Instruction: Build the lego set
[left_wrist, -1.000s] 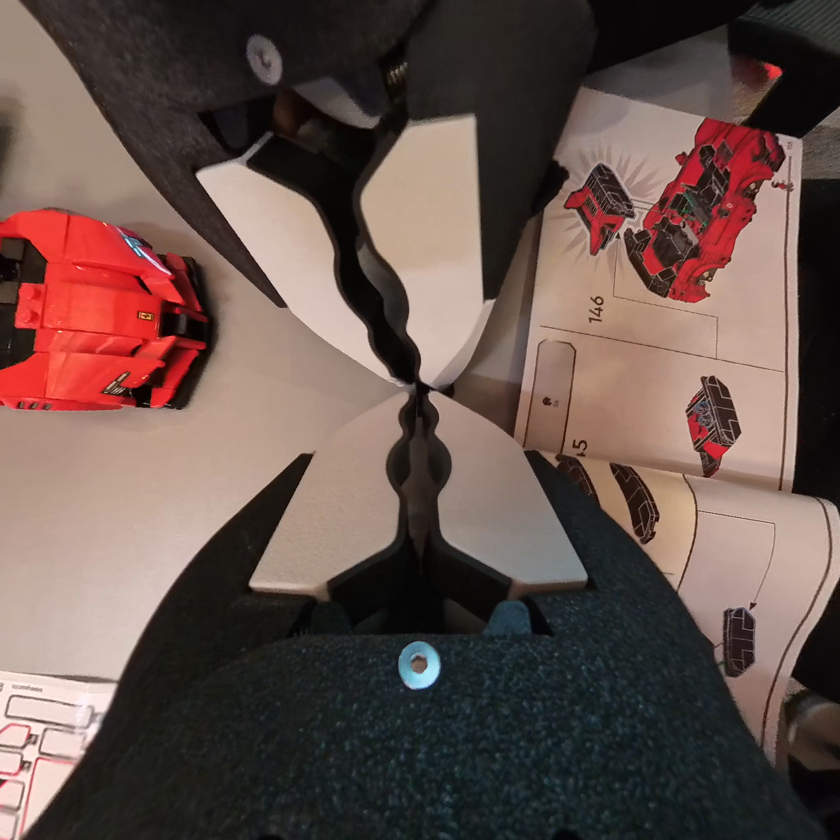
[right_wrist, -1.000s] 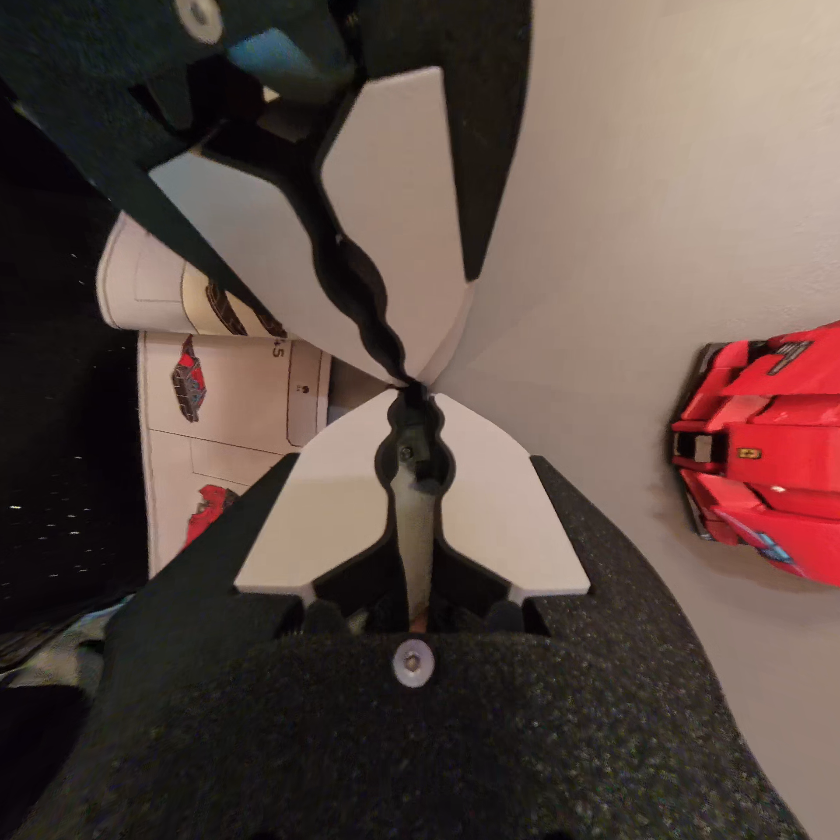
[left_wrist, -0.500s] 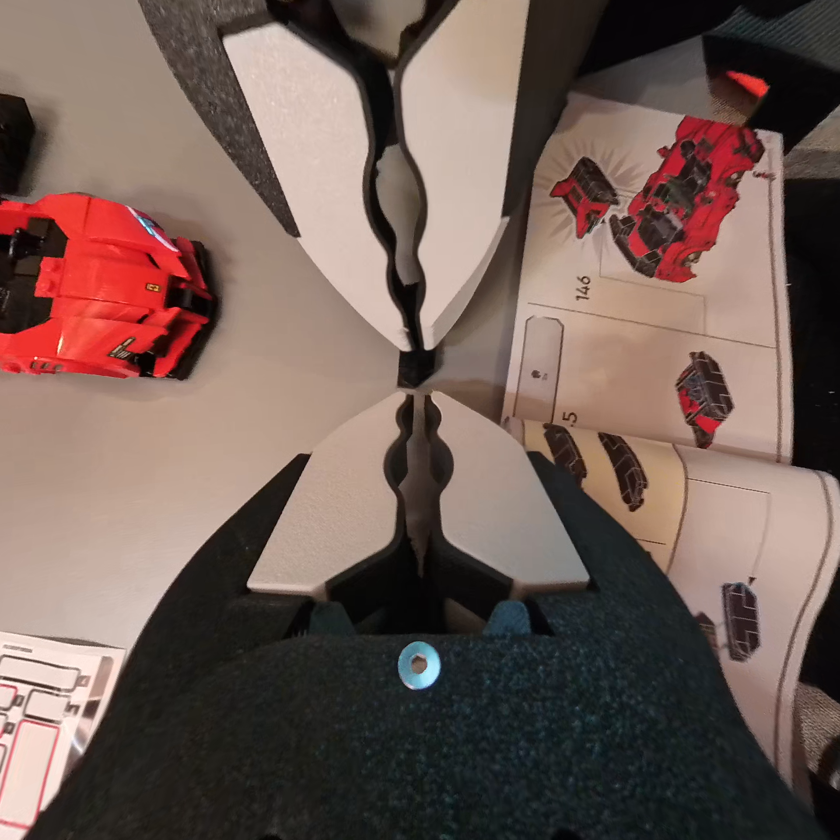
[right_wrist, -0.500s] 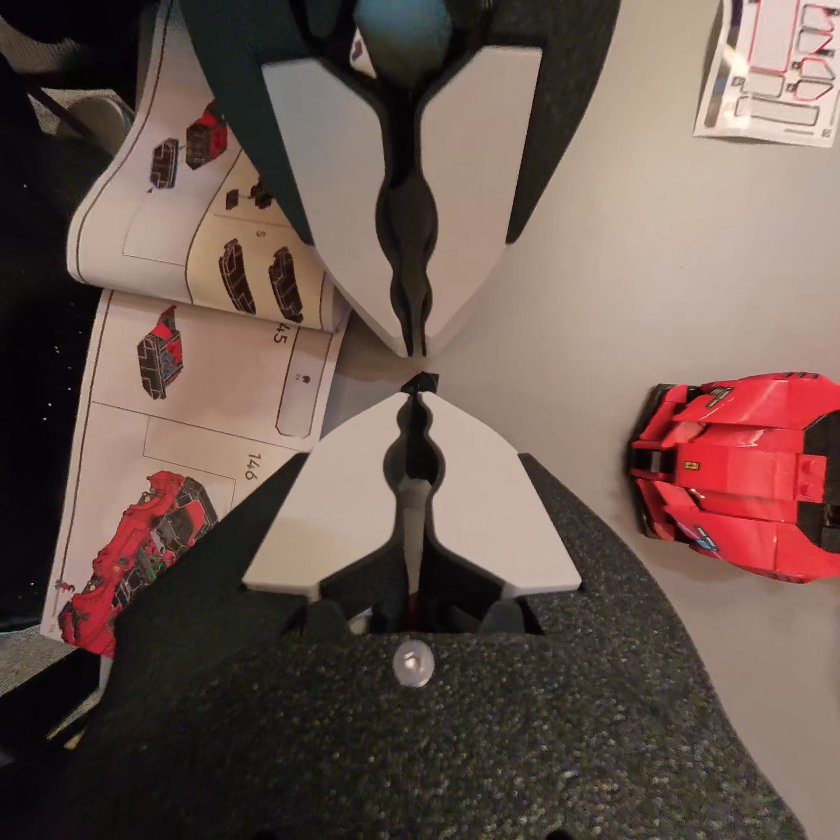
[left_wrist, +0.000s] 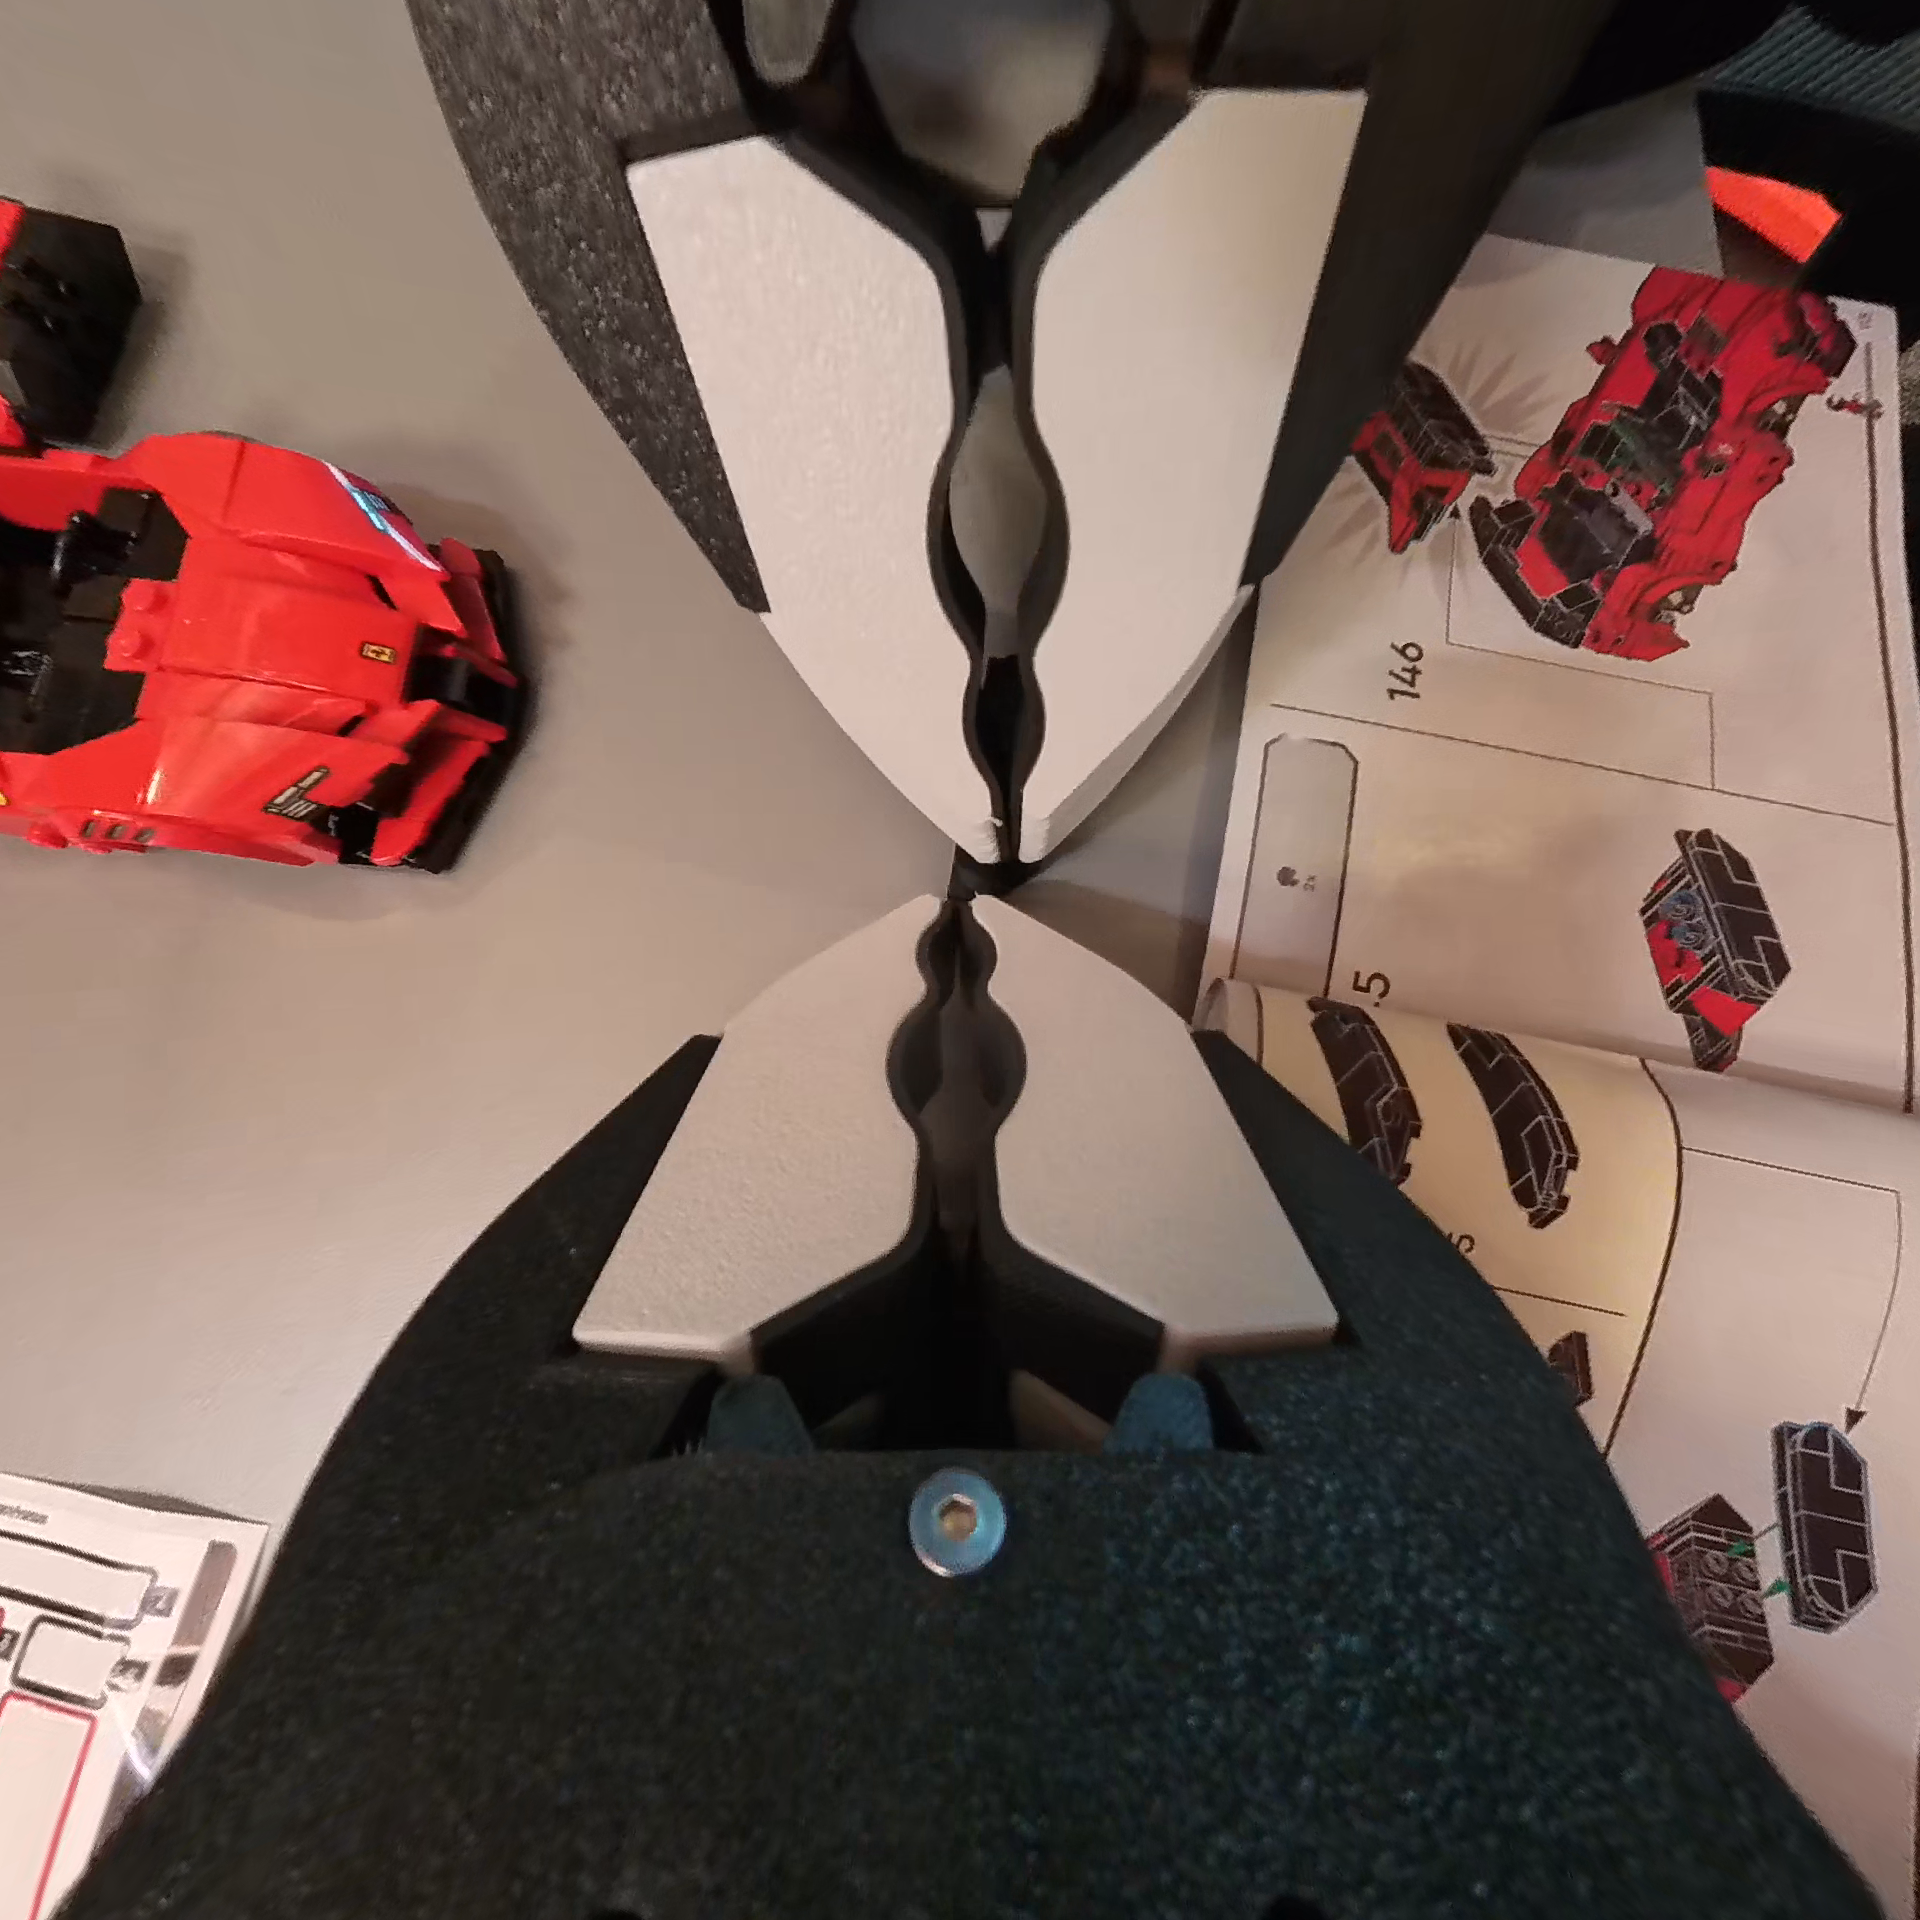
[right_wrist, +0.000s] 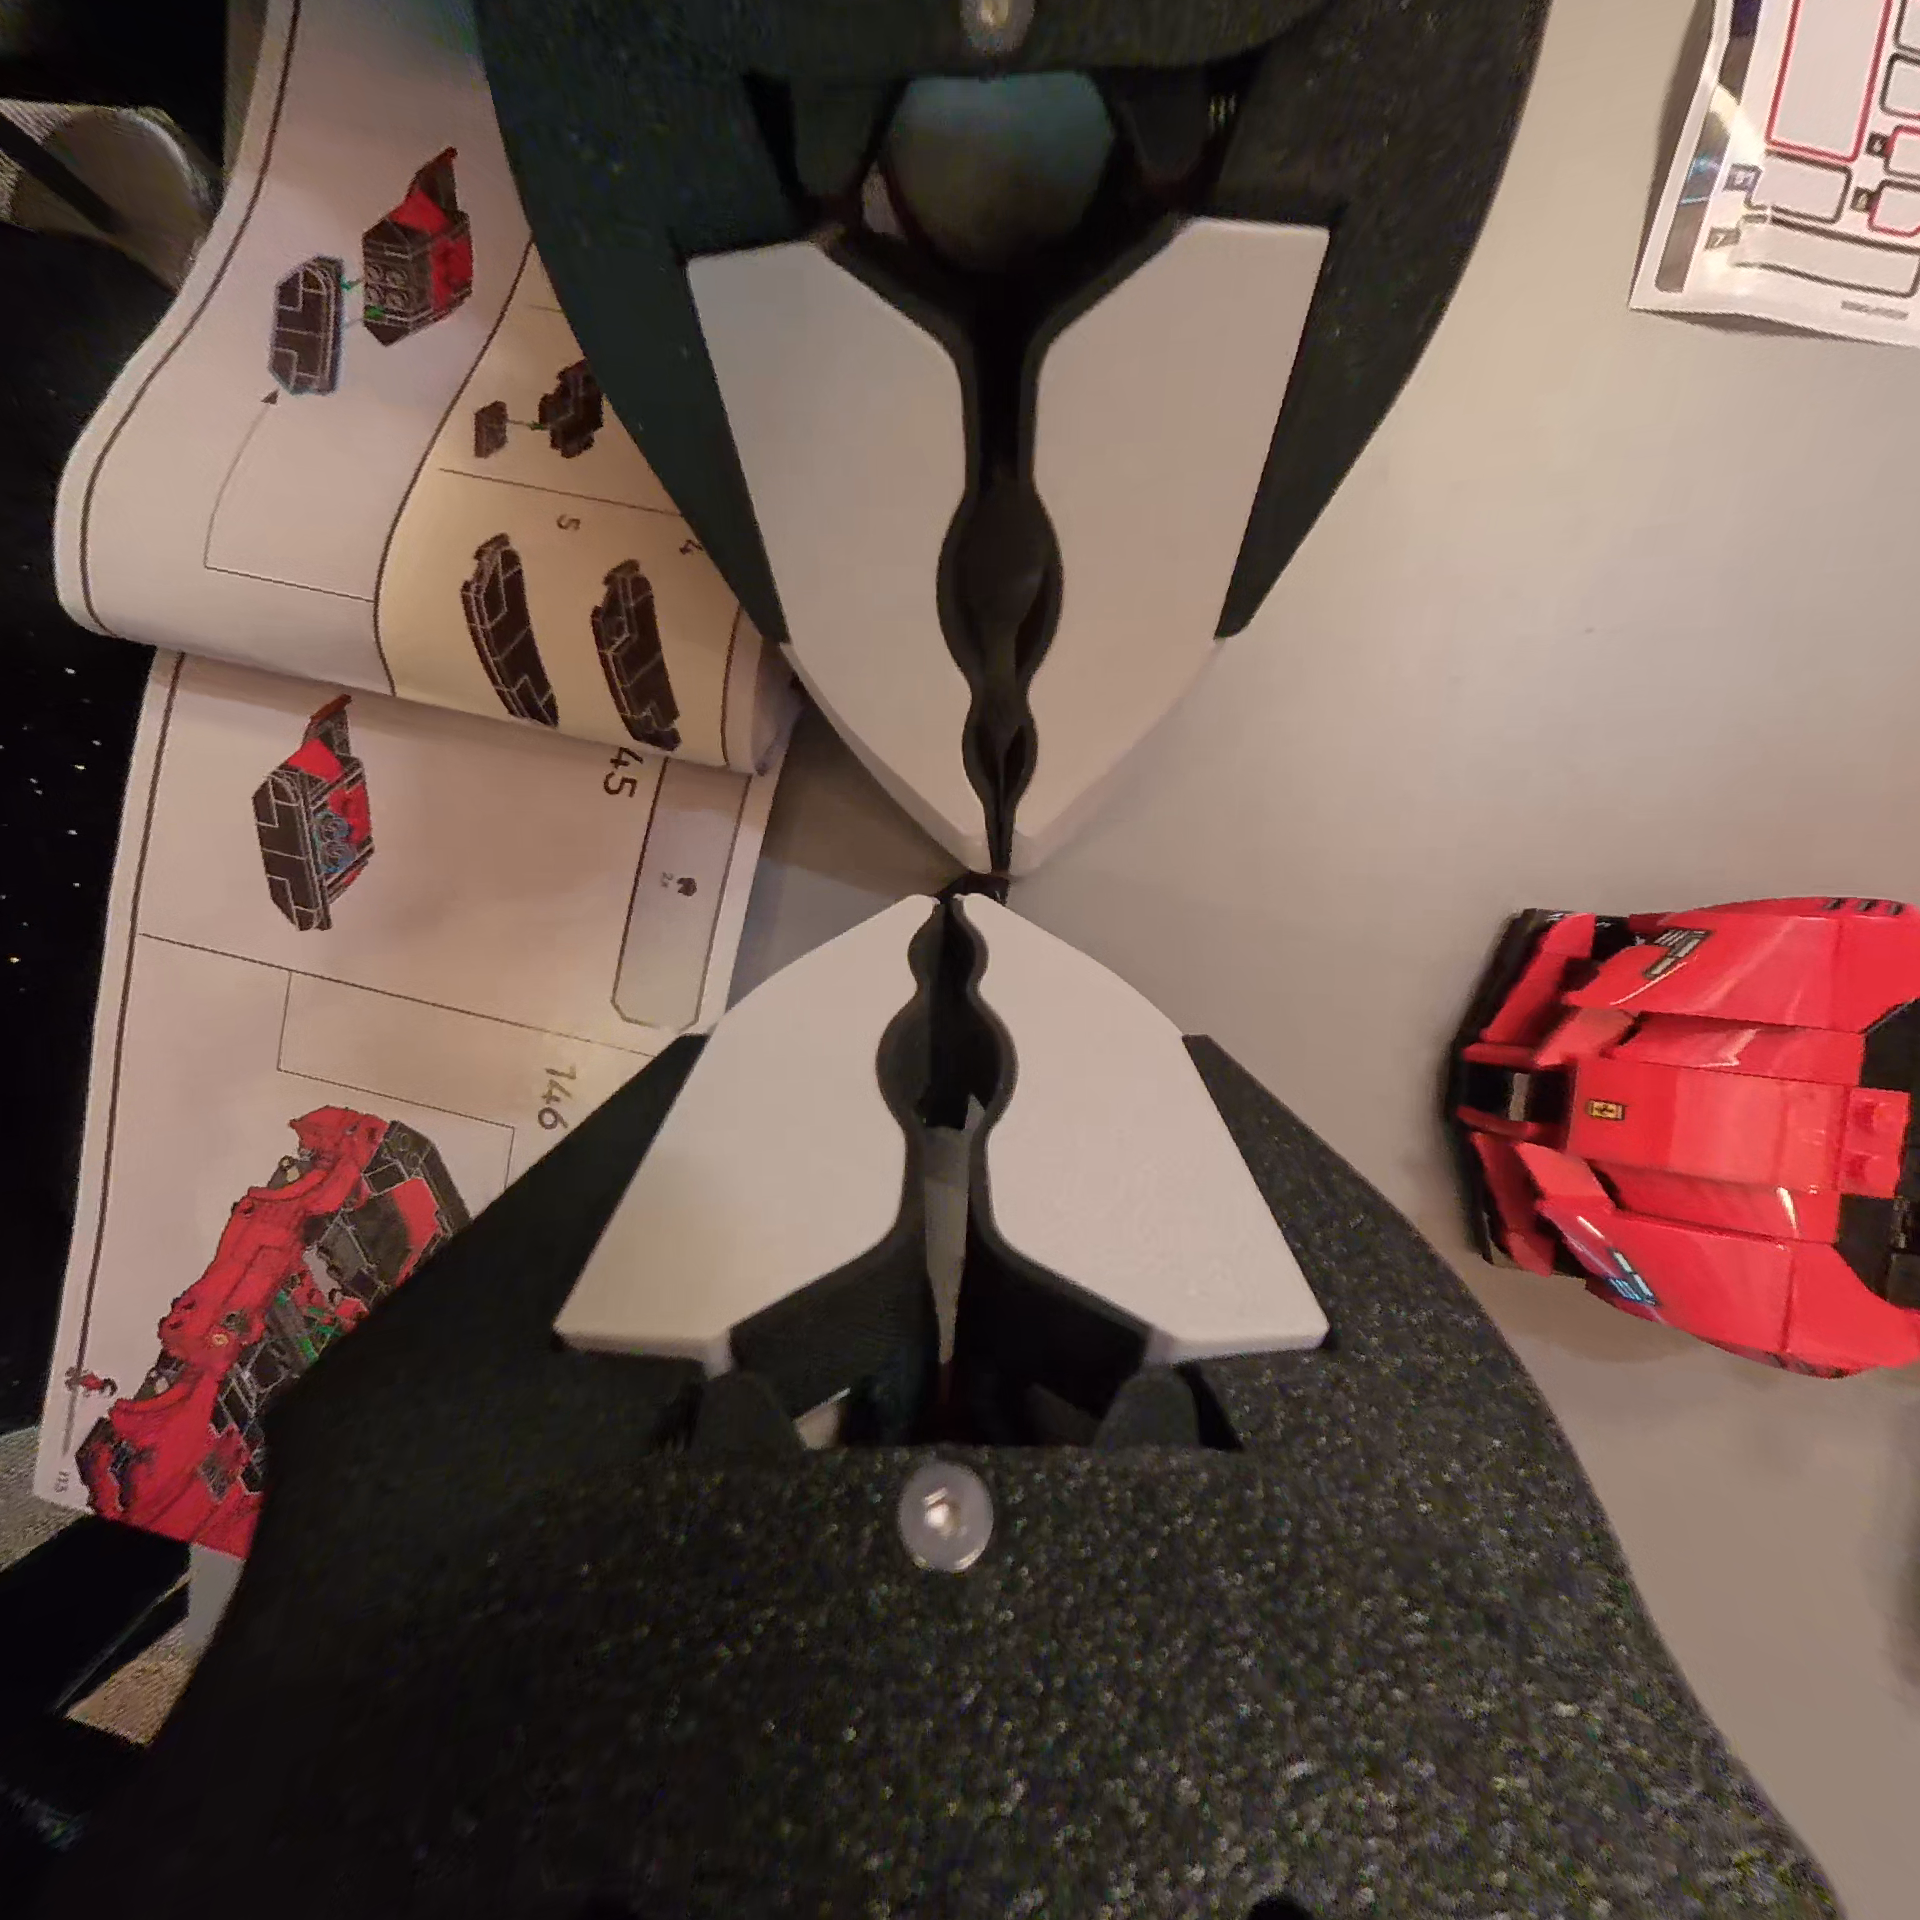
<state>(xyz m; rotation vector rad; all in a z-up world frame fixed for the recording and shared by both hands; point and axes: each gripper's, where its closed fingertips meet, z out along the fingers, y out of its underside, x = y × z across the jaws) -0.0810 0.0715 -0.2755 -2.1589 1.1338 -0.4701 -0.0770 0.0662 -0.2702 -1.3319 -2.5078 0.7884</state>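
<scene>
My left gripper (left_wrist: 961, 909) and right gripper (left_wrist: 1003, 836) meet tip to tip above the grey table, both with jaws closed. A tiny black Lego piece (left_wrist: 977, 881) sits pinched at the meeting point. It appears to be in the right gripper's tips, with the left gripper's tips touching it. The right wrist view shows the same: right gripper (right_wrist: 951, 904), left gripper (right_wrist: 997, 847) and black piece (right_wrist: 982, 883). The red Lego car (left_wrist: 239, 665) lies on the table to the side, apart from both grippers; it also shows in the right wrist view (right_wrist: 1704, 1143).
An open instruction booklet (left_wrist: 1558, 831) lies beside the grippers, also seen in the right wrist view (right_wrist: 416, 935). A sticker sheet (left_wrist: 94, 1621) lies near a table corner (right_wrist: 1797, 177). A black Lego block (left_wrist: 52, 301) sits beyond the car. Only a small space, under 4 cm, lies between the two pairs of fingers.
The two grippers have swung into line and closed the small gap between their tips. They now touch at the black piece. The car and booklet have not moved on the table.
</scene>
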